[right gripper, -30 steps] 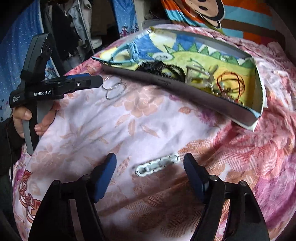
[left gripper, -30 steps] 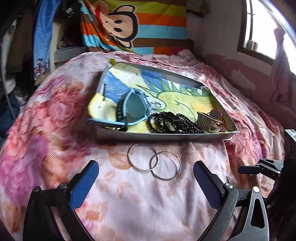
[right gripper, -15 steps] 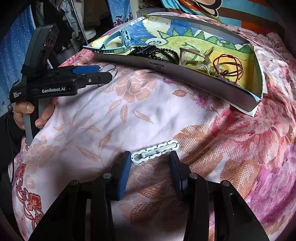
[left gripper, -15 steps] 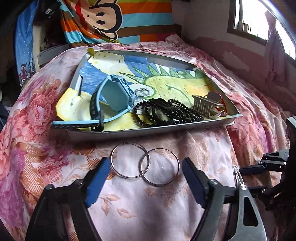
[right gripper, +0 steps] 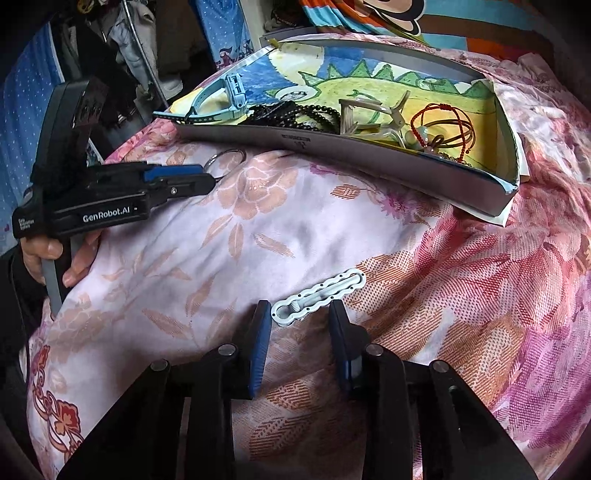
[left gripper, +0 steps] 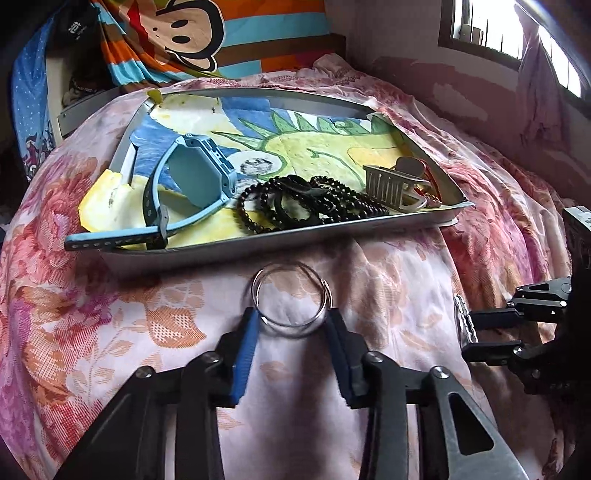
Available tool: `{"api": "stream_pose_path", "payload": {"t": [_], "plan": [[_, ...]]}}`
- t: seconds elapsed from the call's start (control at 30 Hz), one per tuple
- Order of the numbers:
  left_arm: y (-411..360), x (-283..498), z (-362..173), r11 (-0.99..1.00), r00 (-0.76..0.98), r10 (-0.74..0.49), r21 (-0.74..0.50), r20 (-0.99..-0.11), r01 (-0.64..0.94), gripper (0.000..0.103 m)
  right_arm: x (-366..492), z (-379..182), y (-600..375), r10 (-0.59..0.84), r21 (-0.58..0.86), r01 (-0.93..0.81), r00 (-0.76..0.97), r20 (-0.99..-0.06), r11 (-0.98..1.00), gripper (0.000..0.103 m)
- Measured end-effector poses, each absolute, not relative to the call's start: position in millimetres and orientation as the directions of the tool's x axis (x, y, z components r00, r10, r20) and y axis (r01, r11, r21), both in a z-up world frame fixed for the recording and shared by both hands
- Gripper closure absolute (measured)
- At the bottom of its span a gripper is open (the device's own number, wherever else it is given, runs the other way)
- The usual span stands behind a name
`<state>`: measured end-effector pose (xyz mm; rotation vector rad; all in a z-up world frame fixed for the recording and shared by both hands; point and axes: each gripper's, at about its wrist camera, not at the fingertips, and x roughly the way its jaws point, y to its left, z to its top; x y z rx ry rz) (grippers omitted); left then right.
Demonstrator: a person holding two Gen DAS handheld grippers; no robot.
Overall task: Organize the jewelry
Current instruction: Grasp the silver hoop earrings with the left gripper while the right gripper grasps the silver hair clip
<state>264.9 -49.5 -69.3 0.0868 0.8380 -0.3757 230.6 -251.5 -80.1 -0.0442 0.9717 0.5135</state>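
Note:
Two silver hoop rings (left gripper: 290, 295) lie stacked on the floral bedspread just in front of the tray (left gripper: 258, 245). My left gripper (left gripper: 291, 323) is shut on the near edge of the rings. They also show in the right wrist view (right gripper: 225, 158), held by the left gripper (right gripper: 207, 177). A white hair clip (right gripper: 319, 295) lies on the bedspread. My right gripper (right gripper: 299, 321) has its jaws narrowed around the clip's near end, with small gaps at each side. The tray holds a blue watch (left gripper: 192, 184), black bead bracelets (left gripper: 306, 206), a beige claw clip (left gripper: 395, 184) and a red cord bracelet (right gripper: 443, 125).
The tray has a dinosaur drawing inside and sits on a rounded, sloping bedspread (left gripper: 110, 332). A monkey-print blanket (left gripper: 192, 33) lies behind it. A wall with a window (left gripper: 517, 33) is at the right. Hanging clothes (right gripper: 140, 48) are at the left.
My left gripper moved forward and closed on the two rings, pushing them together into a stack. My right gripper advanced and narrowed further around the white clip's end.

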Motion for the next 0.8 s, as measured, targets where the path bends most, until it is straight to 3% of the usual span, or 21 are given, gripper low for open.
{"api": "stream_pose_path", "payload": {"t": [0.13,0.37,0.47,0.6,0.8], "plan": [[-51.0,263.7,-70.6,0.93,0.592,-0.3,-0.09,-0.747,0.357,0.082,232.5,-80.7,-254.2,0.412,0.217,-0.422,0.451,-0.792,0.88,0.074],[-41.3,266.6,-70.6,0.923,0.575,-0.355,-0.18,-0.737,0.34,0.083,235.5,-82.4,-257.2,0.427,0.254,-0.393,0.456,-0.781,0.884,0.074],[-31.7,271.4,-71.2,0.907,0.555,-0.414,-0.277,-0.722,0.316,0.078,237.5,-84.0,-258.5,0.431,0.268,-0.377,0.462,-0.775,0.886,0.073],[-25.3,277.2,-71.9,0.885,0.549,-0.465,-0.372,-0.694,0.28,0.062,241.1,-84.9,-257.0,0.433,0.281,-0.36,0.474,-0.767,0.89,0.07],[-24.5,289.5,-74.9,0.89,0.552,-0.444,-0.42,-0.706,0.179,0.062,246.1,-86.8,-254.5,0.431,0.291,-0.336,0.495,-0.755,0.896,0.068]]}}
